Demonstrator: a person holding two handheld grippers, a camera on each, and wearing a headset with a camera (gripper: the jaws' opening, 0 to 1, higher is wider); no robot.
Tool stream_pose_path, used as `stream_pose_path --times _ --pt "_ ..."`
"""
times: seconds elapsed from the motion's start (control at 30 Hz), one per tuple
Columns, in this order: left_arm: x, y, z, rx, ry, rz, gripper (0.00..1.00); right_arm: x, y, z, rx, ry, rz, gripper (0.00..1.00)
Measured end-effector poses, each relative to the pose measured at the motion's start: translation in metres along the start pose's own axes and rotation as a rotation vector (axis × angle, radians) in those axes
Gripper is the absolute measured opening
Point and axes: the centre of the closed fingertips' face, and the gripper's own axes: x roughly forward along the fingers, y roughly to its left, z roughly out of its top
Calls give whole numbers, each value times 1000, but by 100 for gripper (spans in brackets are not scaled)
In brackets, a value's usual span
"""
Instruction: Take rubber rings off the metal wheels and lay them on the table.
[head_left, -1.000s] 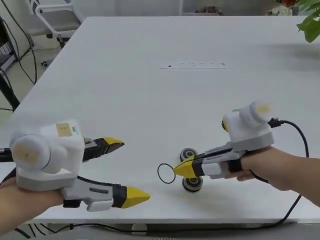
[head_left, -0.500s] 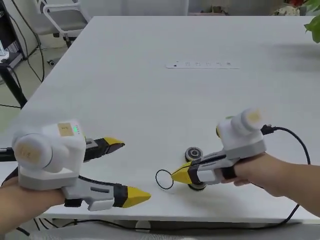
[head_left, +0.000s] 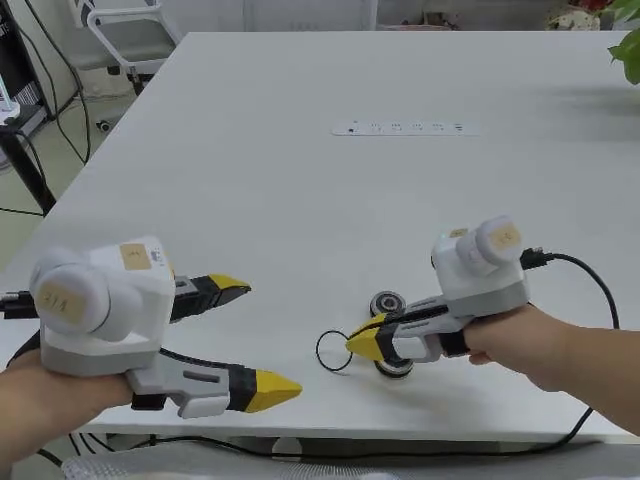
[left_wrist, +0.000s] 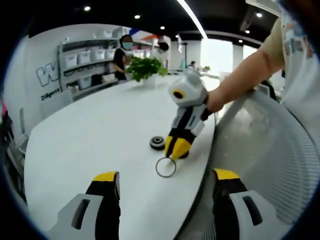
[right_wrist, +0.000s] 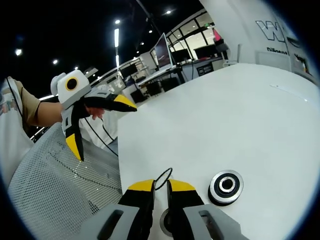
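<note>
A thin black rubber ring (head_left: 334, 351) lies at the front of the white table (head_left: 330, 200). My right gripper (head_left: 362, 343) is shut on the ring's near edge. In the right gripper view the ring (right_wrist: 162, 178) rises between the yellow fingertips (right_wrist: 142, 187). One metal wheel (head_left: 387, 303) stands just beyond that gripper. A second wheel (head_left: 394, 368) sits partly hidden under it. My left gripper (head_left: 255, 340) hovers open at the front left with nothing in it. The left gripper view shows the ring (left_wrist: 165, 167), the free wheel (left_wrist: 157, 142) and the right gripper (left_wrist: 176, 148).
A white power strip (head_left: 405, 128) lies mid-table farther back. The table's front edge (head_left: 400, 436) runs just below both grippers. A black cable (head_left: 592, 268) trails from the right gripper. A chair (head_left: 120, 30) stands off the far left corner, a plant (head_left: 630, 50) at far right.
The head camera has shifted a little. The right gripper stays pinched on the ring beside the near wheel, with only a slight shift. The left gripper has held still and open.
</note>
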Motion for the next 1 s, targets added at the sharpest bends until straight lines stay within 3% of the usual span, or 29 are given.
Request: stream_pose_path --times 0.57,1.0 --pt "6 1 3 6 7 -11 75 -13 1 10 -36 -43 -4 31" --pt "15 1 9 26 18 -35 75 -35 4 12 -50 -62 -8 37"
